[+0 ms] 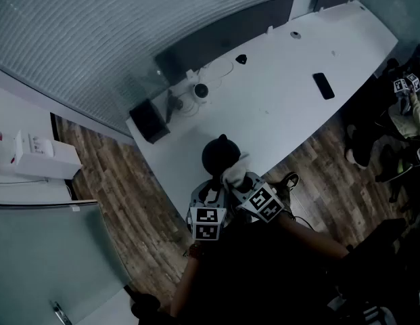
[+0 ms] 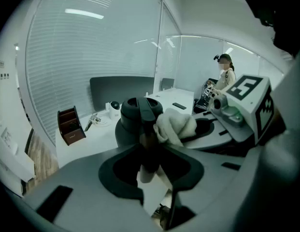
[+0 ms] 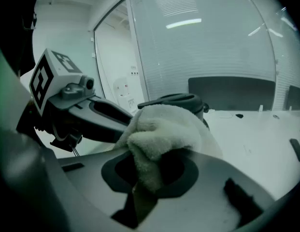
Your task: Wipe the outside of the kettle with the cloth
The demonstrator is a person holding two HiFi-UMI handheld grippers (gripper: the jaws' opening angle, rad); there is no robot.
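A black kettle (image 1: 220,154) stands at the near edge of the white table (image 1: 291,107). My left gripper (image 1: 211,193) comes at it from below in the head view. In the left gripper view the kettle (image 2: 132,116) fills the middle, and its dark handle (image 2: 146,117) runs down between the jaws of the left gripper (image 2: 150,167), which is shut on it. A white cloth (image 1: 235,170) lies against the kettle's right side. My right gripper (image 3: 146,180) is shut on this cloth (image 3: 164,127), bunched up against the kettle (image 3: 176,100) just below the lid.
A black phone (image 1: 323,85) lies further out on the table. A brown desk organiser (image 2: 70,124) and a small white round device (image 1: 200,91) with cables stand near the glass wall. A person (image 2: 226,76) sits beyond the table's far end. Wooden floor borders the table.
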